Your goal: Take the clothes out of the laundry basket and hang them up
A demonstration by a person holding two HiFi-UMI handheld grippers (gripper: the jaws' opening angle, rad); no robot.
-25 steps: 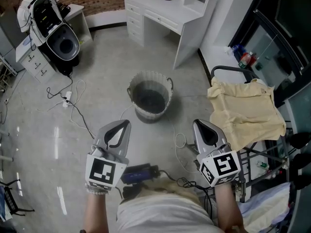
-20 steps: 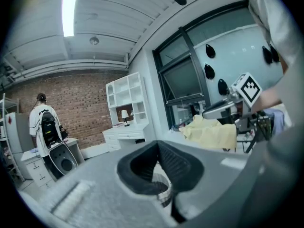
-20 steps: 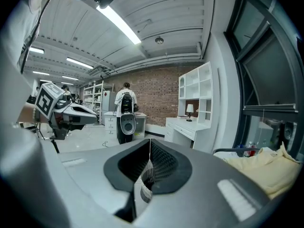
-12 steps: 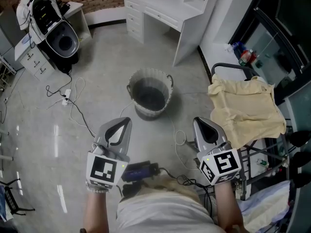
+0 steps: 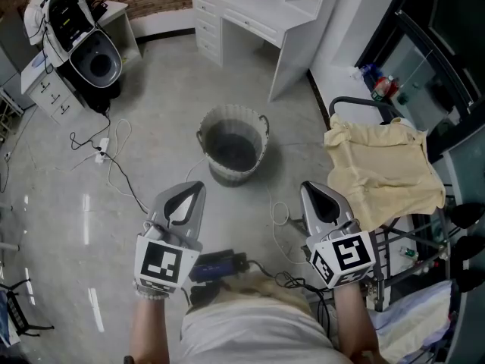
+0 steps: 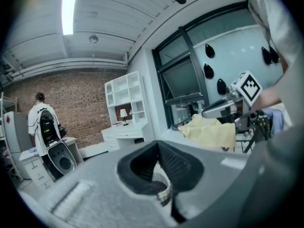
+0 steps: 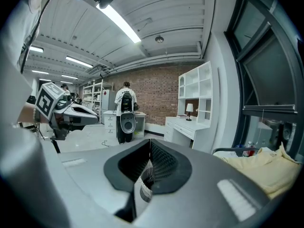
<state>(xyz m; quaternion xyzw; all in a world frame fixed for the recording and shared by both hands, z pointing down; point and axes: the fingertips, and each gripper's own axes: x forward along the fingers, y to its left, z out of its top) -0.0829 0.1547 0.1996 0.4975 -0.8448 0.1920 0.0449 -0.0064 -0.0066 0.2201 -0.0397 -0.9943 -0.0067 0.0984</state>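
The head view shows us the grey ribbed laundry basket point(image 5: 235, 174) upright on the floor point(image 5: 167, 105), ahead of and between the left tongs point(image 5: 198, 189) and right tongs point(image 5: 306, 191). The gripper views catch only a sliver of it under the jaws, plus a brick wall point(image 6: 80, 108) and a person point(image 7: 126, 95) in white. We find both tongs closed tight, holding nothing. A pale yellow garment point(image 5: 383, 169) lies draped over a rack point(image 5: 356, 105) at the right, a white desk point(image 5: 250, 17) stands beyond the basket, and cables point(image 5: 114, 169) trail nearby.
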